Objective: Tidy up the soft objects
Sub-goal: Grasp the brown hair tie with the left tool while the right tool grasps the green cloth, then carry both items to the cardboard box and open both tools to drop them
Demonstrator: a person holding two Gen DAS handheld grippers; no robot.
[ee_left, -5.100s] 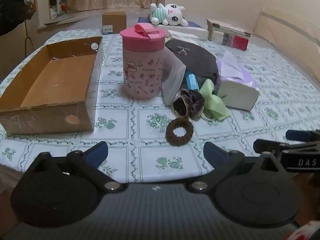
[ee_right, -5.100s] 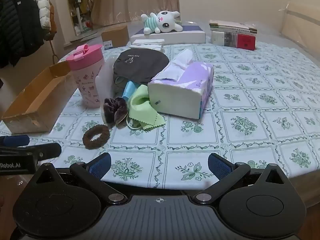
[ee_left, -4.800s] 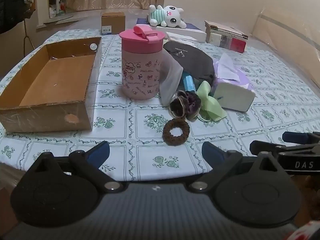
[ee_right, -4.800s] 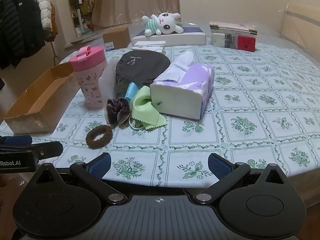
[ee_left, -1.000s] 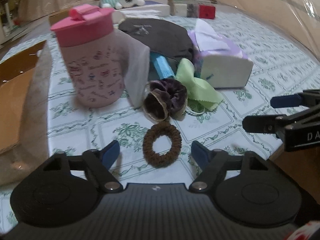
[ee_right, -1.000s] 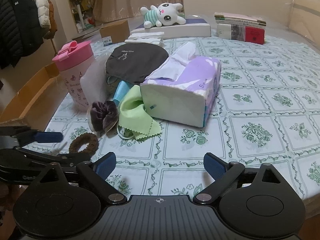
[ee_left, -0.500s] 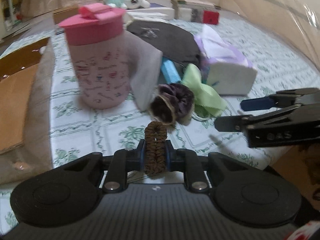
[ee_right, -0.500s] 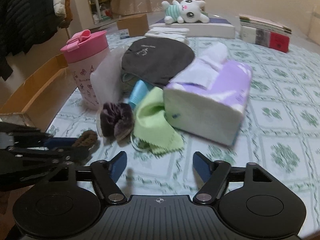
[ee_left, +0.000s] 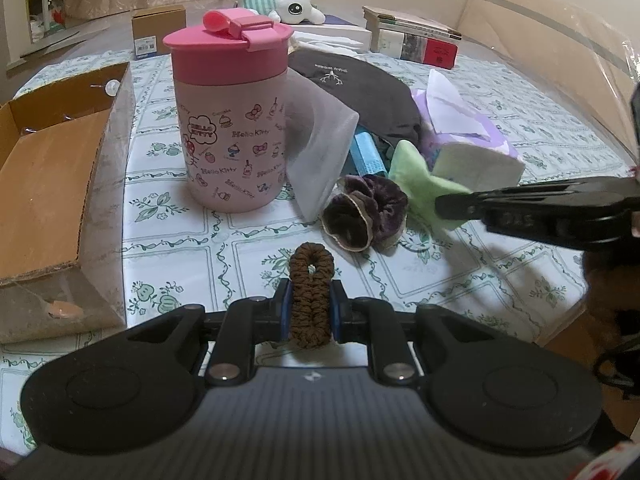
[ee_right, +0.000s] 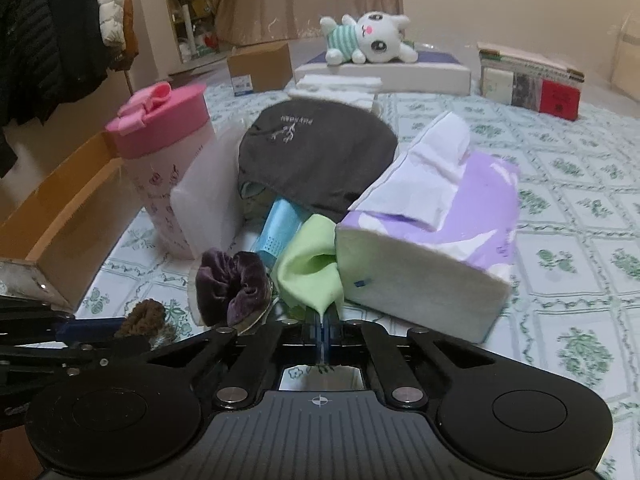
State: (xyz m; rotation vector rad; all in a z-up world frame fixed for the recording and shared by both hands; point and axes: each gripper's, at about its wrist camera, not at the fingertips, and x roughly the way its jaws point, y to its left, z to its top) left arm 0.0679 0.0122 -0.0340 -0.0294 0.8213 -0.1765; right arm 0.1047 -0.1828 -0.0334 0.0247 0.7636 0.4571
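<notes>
Brown scrunchie [ee_left: 311, 296] sits pinched between the left gripper [ee_left: 310, 314] fingers. Right gripper [ee_right: 321, 334] fingers clamp the green cloth [ee_right: 310, 276], at 3 o'clock of the purple velvet scrunchie [ee_left: 366, 210].

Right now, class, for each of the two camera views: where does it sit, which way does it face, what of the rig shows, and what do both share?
Left wrist: on the left gripper, low over the near table edge, facing across the table toward the pink cup; its jaws pinch the brown hair tie, with the right gripper entering from the right.
Right wrist: on the right gripper, facing the tissue pack; its jaws pinch the green cloth, with the left gripper at lower left.
Shared: cup, purple scrunchie, plush rabbit.
</notes>
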